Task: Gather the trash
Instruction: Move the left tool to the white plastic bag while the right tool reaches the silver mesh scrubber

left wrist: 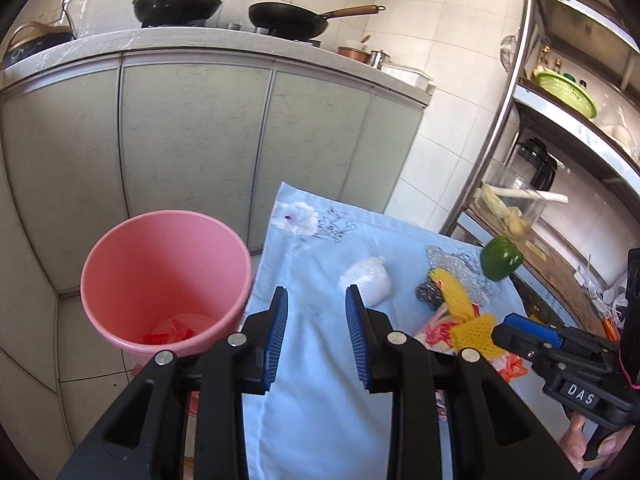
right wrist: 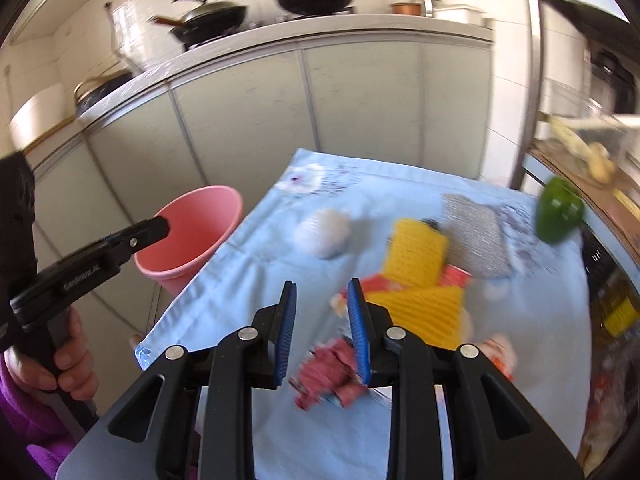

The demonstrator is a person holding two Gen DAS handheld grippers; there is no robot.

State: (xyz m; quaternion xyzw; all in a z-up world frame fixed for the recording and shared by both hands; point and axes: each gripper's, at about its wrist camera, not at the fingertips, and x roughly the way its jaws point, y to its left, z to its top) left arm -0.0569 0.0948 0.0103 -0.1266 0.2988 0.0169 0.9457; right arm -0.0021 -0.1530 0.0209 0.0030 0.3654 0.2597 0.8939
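Note:
A pink bucket [left wrist: 164, 276] stands on the floor left of a table with a light blue cloth [left wrist: 320, 320]; red wrappers [left wrist: 172, 330] lie in its bottom. On the cloth lie a white plastic bag [left wrist: 366, 280], yellow foam nets [left wrist: 460, 304], a steel scourer [left wrist: 428, 292], a silver sponge [right wrist: 474, 236], red-orange wrappers [right wrist: 376, 284] and a red wrapper [right wrist: 332, 376]. My left gripper [left wrist: 316, 312] is open and empty above the cloth's left edge, near the bucket. My right gripper [right wrist: 320, 308] is open and empty over the cloth, above the red wrapper.
A green pepper [left wrist: 500, 258] sits at the table's far right edge. Grey-green cabinets [left wrist: 192, 140] with a counter and woks [left wrist: 288, 18] stand behind. A metal shelf rack [left wrist: 560, 160] stands to the right. The right wrist view is motion-blurred.

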